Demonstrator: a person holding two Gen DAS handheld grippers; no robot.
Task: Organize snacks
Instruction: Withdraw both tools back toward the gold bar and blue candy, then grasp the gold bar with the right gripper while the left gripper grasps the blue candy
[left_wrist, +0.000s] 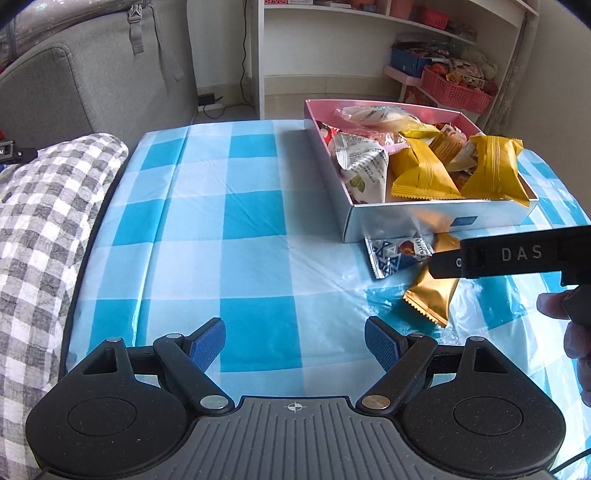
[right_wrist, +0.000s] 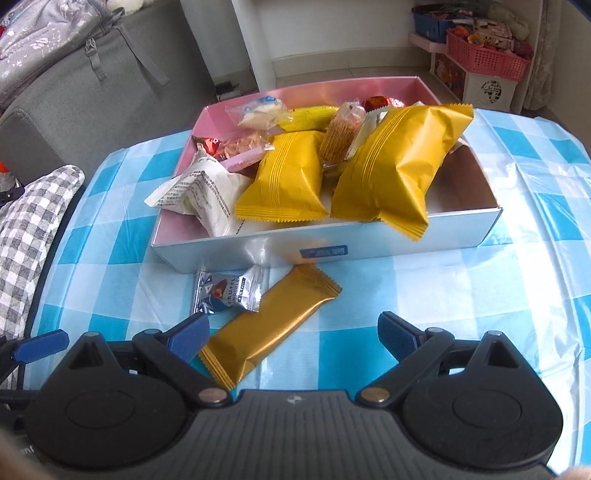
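A white box with a pink inside (right_wrist: 369, 245) (left_wrist: 406, 221) stands on the blue-checked table (left_wrist: 221, 221), piled with snacks: two yellow packs (right_wrist: 288, 184) (right_wrist: 399, 166), a white pack (right_wrist: 199, 195) and smaller wrappers. In front of it lie a gold bar (right_wrist: 273, 321) (left_wrist: 432, 295) and a blue-and-silver truffle packet (right_wrist: 225, 291) (left_wrist: 395, 254). My right gripper (right_wrist: 293, 338) is open just above the table. The near part of the gold bar lies between its fingers, close to the left pad (right_wrist: 188, 338), and is not pinched. My left gripper (left_wrist: 295, 343) is open and holds nothing, over bare cloth left of the box.
A grey-checked cushion (left_wrist: 44, 221) borders the table's left edge, with a grey sofa and bag (left_wrist: 92, 74) behind it. Beyond the table stand a white shelf (left_wrist: 332, 44) and a pink basket (left_wrist: 454, 88). A hand (left_wrist: 576, 339) grips the right gripper's body at the right edge of the left wrist view.
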